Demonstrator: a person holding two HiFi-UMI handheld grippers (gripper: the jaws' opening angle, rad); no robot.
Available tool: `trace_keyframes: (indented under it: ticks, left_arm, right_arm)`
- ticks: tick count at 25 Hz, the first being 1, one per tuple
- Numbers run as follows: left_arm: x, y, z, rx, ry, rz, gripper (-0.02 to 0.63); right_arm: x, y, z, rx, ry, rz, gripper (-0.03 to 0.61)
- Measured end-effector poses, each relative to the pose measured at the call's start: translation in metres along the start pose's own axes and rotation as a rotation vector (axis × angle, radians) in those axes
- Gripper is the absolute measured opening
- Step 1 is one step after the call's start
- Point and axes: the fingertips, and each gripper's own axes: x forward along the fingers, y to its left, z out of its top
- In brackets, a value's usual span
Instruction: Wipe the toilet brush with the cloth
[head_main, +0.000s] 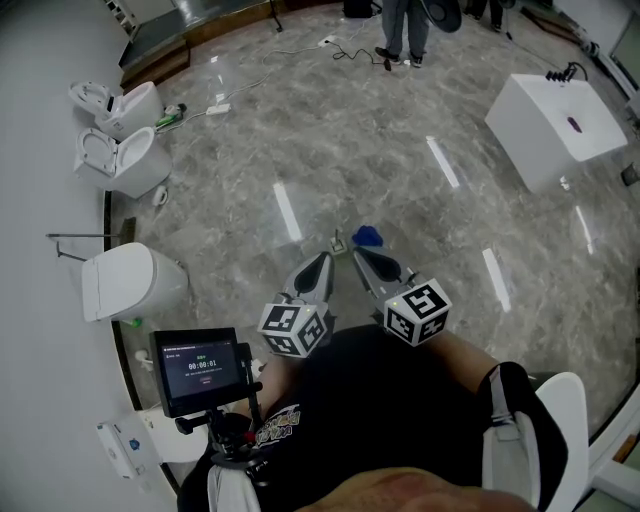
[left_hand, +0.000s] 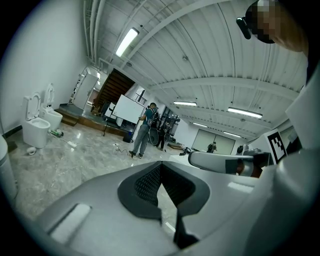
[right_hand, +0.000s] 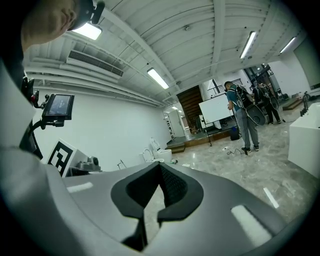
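Observation:
My left gripper (head_main: 323, 262) and right gripper (head_main: 360, 256) are held side by side close in front of the person's body, both pointing out over the marble floor. In the left gripper view the left gripper (left_hand: 160, 166) is shut with nothing between its pads. In the right gripper view the right gripper (right_hand: 160, 165) is shut and empty as well. A small blue thing (head_main: 368, 236) lies on the floor just beyond the right gripper's tip; I cannot tell whether it is the cloth. No toilet brush can be made out.
Three white toilets (head_main: 125, 160), (head_main: 112, 103), (head_main: 125, 282) stand along the left wall. A white box (head_main: 555, 125) sits at the far right. A person (head_main: 403, 30) stands at the far end beside floor cables. A small screen (head_main: 200, 368) is mounted near my left.

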Motion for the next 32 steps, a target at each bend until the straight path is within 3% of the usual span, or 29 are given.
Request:
trace_keyframes:
  ticks: [17,20,23,28,32]
  left_arm:
    - [-0.008,0.007,-0.012,0.017,0.026,-0.012,0.011]
    - [-0.025,0.034,-0.025,0.050,0.022,-0.003,0.011]
    - [-0.058,0.068,-0.054,0.025,0.092,0.046,0.011]
    - [-0.055,0.121,-0.048,-0.032,0.146,0.093,0.011]
    - [-0.045,0.135,-0.063,-0.035,0.161,0.081,0.011]
  right_arm:
    - [-0.006,-0.008,-0.014,0.048,-0.014,-0.056,0.002]
    - [0.005,-0.002,-0.034,0.053,-0.040,-0.081,0.002]
    - [0.007,0.009,-0.071,0.115,0.015,-0.134,0.002]
    - [0.025,-0.011,-0.072,0.151,0.076,-0.238,0.002]
    - [0.023,-0.030,-0.082,0.152,0.067,-0.297,0.002]
